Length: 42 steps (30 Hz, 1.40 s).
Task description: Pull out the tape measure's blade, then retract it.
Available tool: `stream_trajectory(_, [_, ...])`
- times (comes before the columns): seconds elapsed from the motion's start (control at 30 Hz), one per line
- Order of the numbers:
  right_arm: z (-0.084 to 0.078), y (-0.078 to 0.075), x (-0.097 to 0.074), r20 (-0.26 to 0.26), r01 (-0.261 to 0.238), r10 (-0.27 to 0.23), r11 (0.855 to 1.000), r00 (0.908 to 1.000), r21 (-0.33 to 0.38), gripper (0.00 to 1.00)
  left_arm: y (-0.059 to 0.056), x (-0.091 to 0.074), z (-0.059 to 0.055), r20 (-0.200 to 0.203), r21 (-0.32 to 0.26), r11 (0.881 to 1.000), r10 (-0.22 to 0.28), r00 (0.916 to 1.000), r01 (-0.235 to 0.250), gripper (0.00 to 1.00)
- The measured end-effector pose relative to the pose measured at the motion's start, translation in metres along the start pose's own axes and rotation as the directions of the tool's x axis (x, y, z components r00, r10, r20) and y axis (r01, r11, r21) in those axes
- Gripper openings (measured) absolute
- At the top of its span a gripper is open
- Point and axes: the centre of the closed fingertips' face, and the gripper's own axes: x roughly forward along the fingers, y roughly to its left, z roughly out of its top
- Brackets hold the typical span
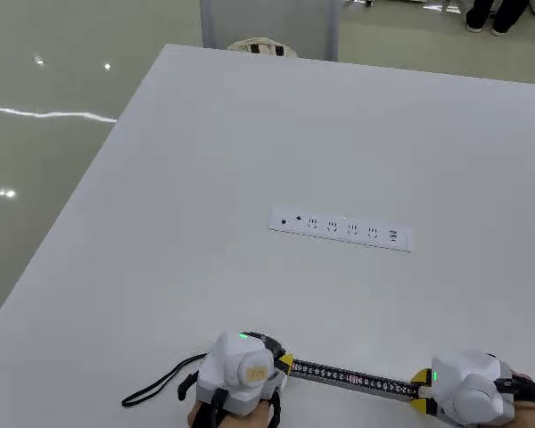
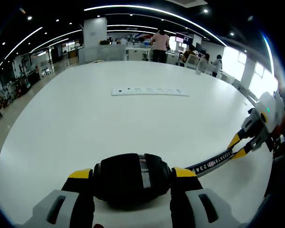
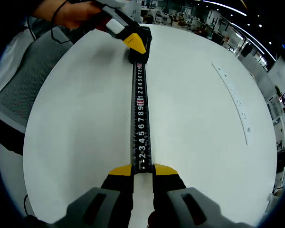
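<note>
A black tape measure case [image 2: 132, 178] sits on the white table, and my left gripper [image 2: 132, 176] is shut on it, yellow-tipped jaws on either side. The case [image 1: 269, 352] lies at the table's near edge in the head view, with a black wrist strap [image 1: 156, 385] trailing left. The black blade [image 3: 141, 124] with white numbers is drawn out to the right across the table, also visible as the blade [image 1: 352, 378]. My right gripper [image 3: 142, 169] is shut on the blade's end; it appears as the right gripper [image 1: 421, 390] at the near right.
A white power strip [image 1: 341, 229] lies across the middle of the white table [image 1: 250, 160]. The table's left edge drops to a glossy floor. A grey chair [image 1: 267, 27] stands at the far edge. People and desks are in the background of the left gripper view.
</note>
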Motion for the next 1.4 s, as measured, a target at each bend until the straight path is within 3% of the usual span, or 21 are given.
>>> stream_trajectory(1.4, [0.034,0.000,0.016,0.018,-0.062,0.062,0.998,0.9979,0.021,0.14,0.000,0.000,-0.001,-0.012,0.002,1.000,-0.005,0.9999,0.005,0.62])
